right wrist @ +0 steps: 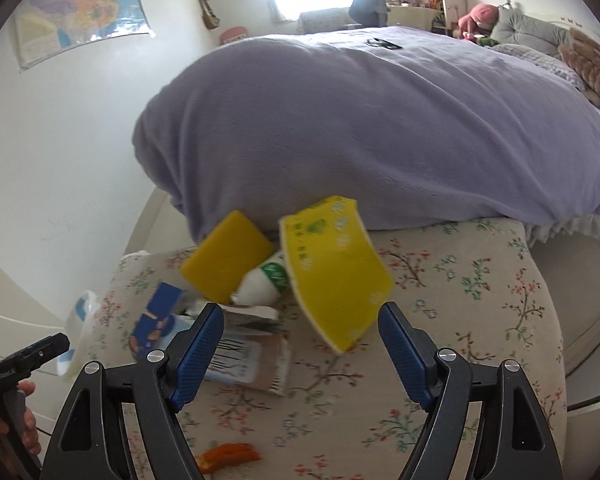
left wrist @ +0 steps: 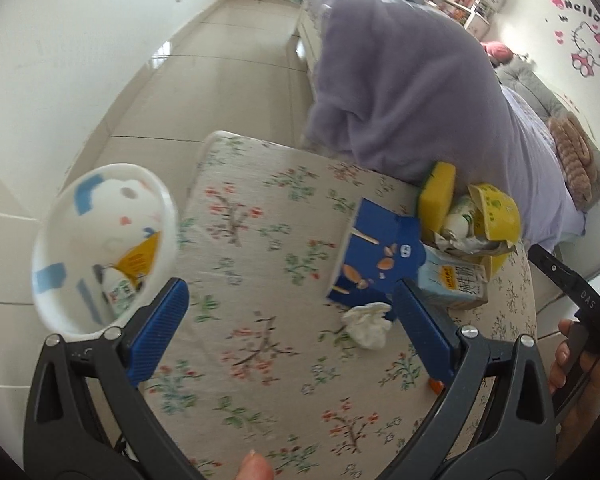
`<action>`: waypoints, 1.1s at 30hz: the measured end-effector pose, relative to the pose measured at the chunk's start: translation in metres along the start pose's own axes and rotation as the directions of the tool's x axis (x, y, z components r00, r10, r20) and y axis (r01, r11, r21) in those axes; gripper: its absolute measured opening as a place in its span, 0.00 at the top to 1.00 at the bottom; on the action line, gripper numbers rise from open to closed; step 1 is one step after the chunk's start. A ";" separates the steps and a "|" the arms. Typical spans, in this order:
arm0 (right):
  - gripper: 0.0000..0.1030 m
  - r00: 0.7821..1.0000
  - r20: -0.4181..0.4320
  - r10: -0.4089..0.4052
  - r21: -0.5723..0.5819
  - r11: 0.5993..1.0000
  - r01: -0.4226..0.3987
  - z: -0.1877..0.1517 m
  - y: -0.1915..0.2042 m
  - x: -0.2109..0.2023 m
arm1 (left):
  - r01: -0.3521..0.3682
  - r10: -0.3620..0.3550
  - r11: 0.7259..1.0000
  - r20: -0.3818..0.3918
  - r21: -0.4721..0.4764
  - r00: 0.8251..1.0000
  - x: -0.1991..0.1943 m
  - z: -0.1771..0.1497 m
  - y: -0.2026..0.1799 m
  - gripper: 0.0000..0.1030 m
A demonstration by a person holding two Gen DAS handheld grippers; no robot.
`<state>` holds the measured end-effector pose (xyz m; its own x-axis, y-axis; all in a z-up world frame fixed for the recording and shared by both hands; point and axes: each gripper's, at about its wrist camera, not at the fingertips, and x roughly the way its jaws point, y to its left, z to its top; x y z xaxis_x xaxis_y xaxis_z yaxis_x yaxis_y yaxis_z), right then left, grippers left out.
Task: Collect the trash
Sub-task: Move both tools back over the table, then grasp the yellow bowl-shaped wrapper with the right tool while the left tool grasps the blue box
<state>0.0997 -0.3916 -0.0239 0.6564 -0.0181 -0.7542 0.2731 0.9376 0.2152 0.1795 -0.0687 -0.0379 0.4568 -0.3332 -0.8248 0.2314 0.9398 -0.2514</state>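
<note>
Approach step is judged in hand. Both the left gripper [left wrist: 288, 316] and right gripper [right wrist: 300, 344] are held apart, empty. Trash [right wrist: 336, 268] is piled on the surface [left wrist: 260, 344] beside the bin [left wrist: 104, 248]. Next, 1 item must be straddled and clamped.

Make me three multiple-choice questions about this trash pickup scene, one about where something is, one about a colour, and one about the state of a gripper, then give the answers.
1. Where does the white bin stand?
A. beside the floral bench, on the floor
B. on the purple blanket
C. on the bench top

2. What colour is the torn box next to the crumpled tissue?
A. red
B. blue
C. green

3. How does the right gripper stand?
A. shut on the bottle
B. shut on the yellow carton
C. open, holding nothing

Answers:
1 A: the bin sits off the edge of the floral bench, over the tiles.
2 B: the blue box lies just behind the tissue.
3 C: both pads stand wide apart, and the yellow carton lies beyond them, untouched.
</note>
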 end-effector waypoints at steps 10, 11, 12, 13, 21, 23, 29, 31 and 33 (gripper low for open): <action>0.22 0.996 -0.080 -0.041 0.010 0.999 0.042 -0.011 -0.024 0.031 | 0.041 -0.011 0.975 -0.133 0.219 0.991 0.052 -0.013 -0.056 0.09; 0.21 0.995 -0.086 -0.042 0.013 0.999 0.043 -0.011 -0.026 0.034 | 0.032 0.002 0.970 -0.140 0.242 0.990 0.056 -0.014 -0.059 0.11; 0.21 0.995 -0.093 -0.041 0.015 0.999 0.043 -0.012 -0.027 0.037 | 0.027 0.009 0.968 -0.143 0.251 0.990 0.059 -0.013 -0.060 0.13; 0.21 0.994 -0.098 -0.041 0.016 0.999 0.042 -0.012 -0.027 0.040 | 0.025 0.014 0.965 -0.148 0.260 0.989 0.062 -0.012 -0.061 0.16; 0.21 0.989 -0.132 -0.059 0.010 0.998 0.061 -0.012 -0.026 0.065 | 0.042 0.005 0.961 -0.168 0.274 0.986 0.074 -0.003 -0.064 0.26; 0.22 0.989 -0.136 -0.065 0.006 0.998 0.067 -0.013 -0.025 0.070 | 0.042 0.008 0.960 -0.177 0.275 0.984 0.080 -0.001 -0.066 0.32; 0.22 0.988 -0.122 -0.090 -0.012 0.996 0.089 -0.011 -0.019 0.078 | 0.057 -0.016 0.965 -0.158 0.256 0.987 0.081 0.009 -0.066 0.47; 0.32 0.990 -0.107 -0.094 -0.019 0.996 0.093 -0.010 -0.016 0.079 | 0.064 -0.027 0.968 -0.152 0.243 0.988 0.082 0.013 -0.069 0.48; 0.41 0.991 -0.109 -0.083 -0.021 0.996 0.081 -0.009 -0.014 0.079 | 0.072 -0.038 0.970 -0.149 0.231 0.988 0.081 0.018 -0.065 0.49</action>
<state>0.1411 -0.4030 -0.0922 0.5512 -0.0578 -0.8323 0.3103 0.9402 0.1402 0.2167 -0.1577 -0.0793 0.3150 -0.3535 -0.8808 0.4554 0.8705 -0.1865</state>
